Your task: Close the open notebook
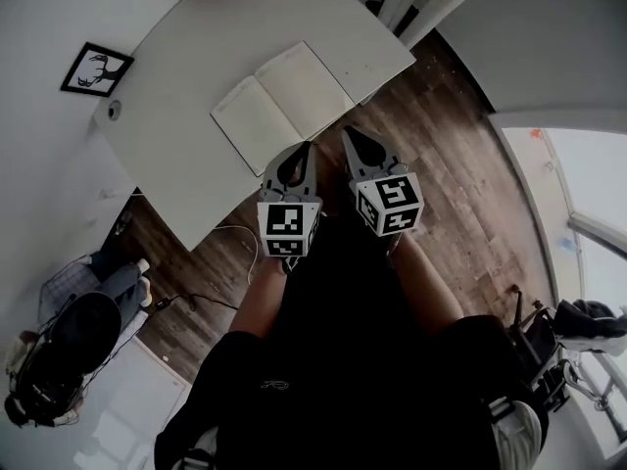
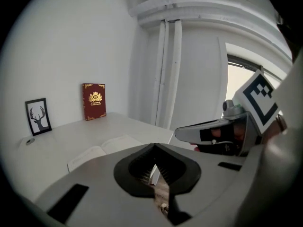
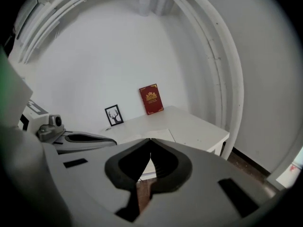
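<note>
White table [image 1: 186, 76] holds the open notebook [image 1: 284, 106] just beyond your left gripper [image 1: 302, 151] and right gripper [image 1: 350, 136], both pinched together and empty, its spine running away, left gripper marginally nearer.

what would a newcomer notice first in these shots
An open notebook lies with its blank pages up, near the edge of a white table. Just short of it, the left gripper and right gripper are held side by side, both shut and empty. At the wall stand a red book and a framed deer picture.
</note>
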A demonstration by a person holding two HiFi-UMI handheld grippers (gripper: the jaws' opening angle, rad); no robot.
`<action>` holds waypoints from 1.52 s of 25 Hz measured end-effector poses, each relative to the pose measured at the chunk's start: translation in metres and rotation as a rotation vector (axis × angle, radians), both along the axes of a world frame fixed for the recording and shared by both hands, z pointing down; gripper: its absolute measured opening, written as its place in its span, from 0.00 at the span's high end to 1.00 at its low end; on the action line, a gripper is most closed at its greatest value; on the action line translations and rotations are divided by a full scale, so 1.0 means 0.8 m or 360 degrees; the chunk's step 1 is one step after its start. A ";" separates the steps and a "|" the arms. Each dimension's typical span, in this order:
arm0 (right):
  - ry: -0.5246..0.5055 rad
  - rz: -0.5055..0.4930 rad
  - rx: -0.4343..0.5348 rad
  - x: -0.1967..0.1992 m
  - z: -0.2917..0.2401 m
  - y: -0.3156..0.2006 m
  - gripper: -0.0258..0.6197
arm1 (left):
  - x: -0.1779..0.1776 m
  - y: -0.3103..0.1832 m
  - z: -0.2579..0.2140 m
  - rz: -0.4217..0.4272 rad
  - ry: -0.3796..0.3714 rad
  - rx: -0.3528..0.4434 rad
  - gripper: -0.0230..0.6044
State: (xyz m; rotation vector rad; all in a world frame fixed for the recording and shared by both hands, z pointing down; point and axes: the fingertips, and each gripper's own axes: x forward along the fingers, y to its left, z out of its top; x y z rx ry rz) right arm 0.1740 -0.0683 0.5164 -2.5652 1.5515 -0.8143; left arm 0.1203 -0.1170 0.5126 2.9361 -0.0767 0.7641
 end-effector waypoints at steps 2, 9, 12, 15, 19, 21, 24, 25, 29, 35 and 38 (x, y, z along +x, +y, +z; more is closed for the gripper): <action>-0.0038 0.0039 -0.0024 0.016 0.017 -0.002 0.93 | 0.012 -0.003 0.014 0.0011 -0.0044 -0.0015 0.96; -0.0295 0.0103 -0.0019 0.034 0.075 -0.003 0.69 | 0.027 0.007 0.049 0.0036 -0.0177 -0.0066 0.96; -0.0449 0.0180 0.0030 0.051 0.102 -0.007 0.69 | 0.033 0.007 0.060 0.0059 -0.0215 -0.0055 0.96; -0.0616 0.0280 0.0088 0.061 0.128 -0.002 0.69 | 0.030 0.004 0.067 0.0052 -0.0260 -0.0047 0.96; -0.0694 0.0347 0.0108 0.075 0.149 -0.003 0.69 | 0.035 0.000 0.076 0.0063 -0.0295 -0.0038 0.96; -0.0738 0.0380 0.0137 0.080 0.155 -0.004 0.69 | 0.035 0.001 0.078 0.0075 -0.0310 -0.0034 0.96; -0.0812 0.0398 0.0178 0.084 0.164 -0.007 0.69 | 0.040 0.004 0.081 0.0082 -0.0319 -0.0045 0.96; -0.0833 0.0405 0.0187 0.085 0.167 -0.008 0.69 | 0.042 0.005 0.082 0.0087 -0.0320 -0.0051 0.96; -0.0911 0.0438 0.0220 0.086 0.178 -0.010 0.69 | 0.048 0.008 0.083 0.0108 -0.0325 -0.0055 0.96; -0.0948 0.0470 0.0222 0.089 0.187 -0.009 0.77 | 0.049 0.004 0.084 0.0107 -0.0336 -0.0051 0.96; -0.0907 0.0476 0.0182 0.088 0.188 -0.008 0.81 | 0.045 0.000 0.084 0.0098 -0.0341 -0.0048 0.96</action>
